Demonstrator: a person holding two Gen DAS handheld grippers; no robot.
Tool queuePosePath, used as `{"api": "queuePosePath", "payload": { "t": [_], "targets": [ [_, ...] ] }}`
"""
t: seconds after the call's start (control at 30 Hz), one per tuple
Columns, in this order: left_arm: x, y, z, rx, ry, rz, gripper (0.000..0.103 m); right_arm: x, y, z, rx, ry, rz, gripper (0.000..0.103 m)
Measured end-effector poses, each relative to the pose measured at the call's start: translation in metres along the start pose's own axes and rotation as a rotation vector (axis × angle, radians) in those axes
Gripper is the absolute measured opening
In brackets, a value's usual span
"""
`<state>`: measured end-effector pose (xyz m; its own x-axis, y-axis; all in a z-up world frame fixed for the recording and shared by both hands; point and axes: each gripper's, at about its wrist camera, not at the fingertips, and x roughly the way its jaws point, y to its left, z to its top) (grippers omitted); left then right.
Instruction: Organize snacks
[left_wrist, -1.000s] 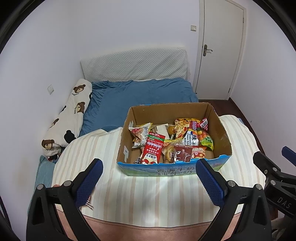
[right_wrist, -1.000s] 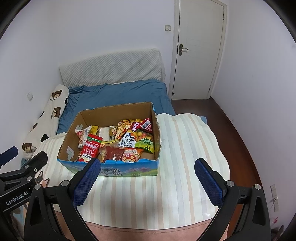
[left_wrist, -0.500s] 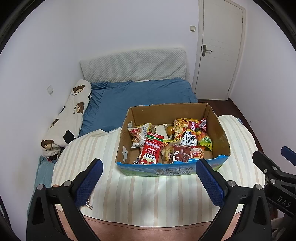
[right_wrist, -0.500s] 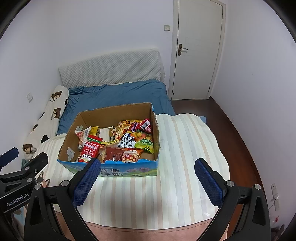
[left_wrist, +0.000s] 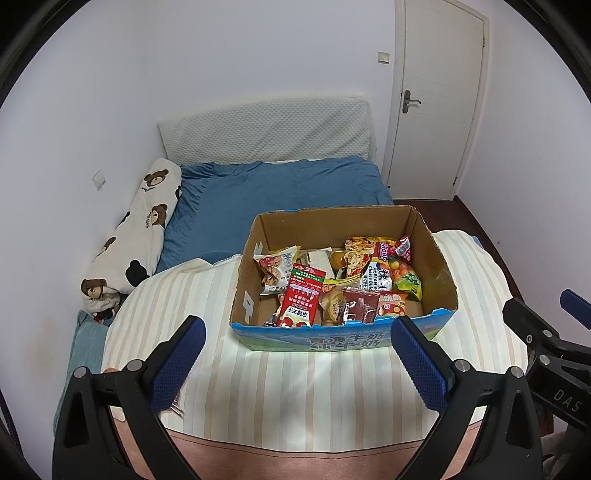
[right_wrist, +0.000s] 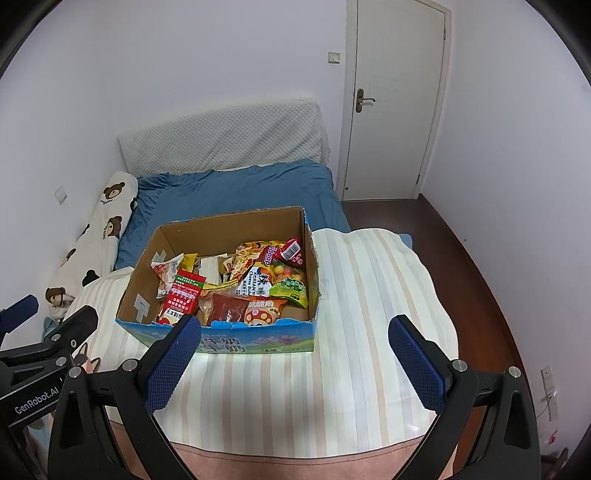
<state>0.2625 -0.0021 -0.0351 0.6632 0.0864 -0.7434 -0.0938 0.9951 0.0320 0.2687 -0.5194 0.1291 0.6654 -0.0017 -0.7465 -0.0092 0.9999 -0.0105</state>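
Here's the cardboard box (left_wrist: 343, 229), open at the top and sitting on a striped cloth (left_wrist: 295, 387) that covers a rounded surface. It's crammed with snack packets (left_wrist: 332, 284): a red packet (left_wrist: 301, 295) stands tilted at the front left, a dark red wrapper (left_wrist: 360, 304) lies beside it, and a green and yellow bag (left_wrist: 406, 278) leans toward the right wall. The packets are glossy and crinkled, overlapping one another. The box is plain brown inside, with a printed blue front panel whose upper edge is torn and ragged.

The left gripper (left_wrist: 295, 363) hovers in front of the box, jaws spread wide, holding nothing, its blue textured pads (left_wrist: 177, 363) on black arms. The right gripper (right_wrist: 295, 363) hangs just the same, wide apart and empty, with the box ahead and to its left. Nothing lies between either gripper and the box but bare striped cloth. Each gripper peeks into the edge of the other's view.

Beyond the box lies a bed with a rumpled blue sheet (left_wrist: 280, 192), a long bear-print pillow (left_wrist: 136, 236) along the left wall, and a quilted white cushion (left_wrist: 266, 129) propped against the back wall. A white door (left_wrist: 439, 99) stands shut at the right, with dark wooden floor (right_wrist: 476, 258) below it.
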Motion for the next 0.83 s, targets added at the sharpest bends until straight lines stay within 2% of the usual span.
{"api": "queuePosePath", "payload": {
  "t": [0.83],
  "targets": [
    [-0.0052,0.0009,0.0027,-0.009,-0.012,-0.009,0.103,-0.0049,-0.0003,0.0041,0.002,-0.014,0.002,0.103]
  ]
}}
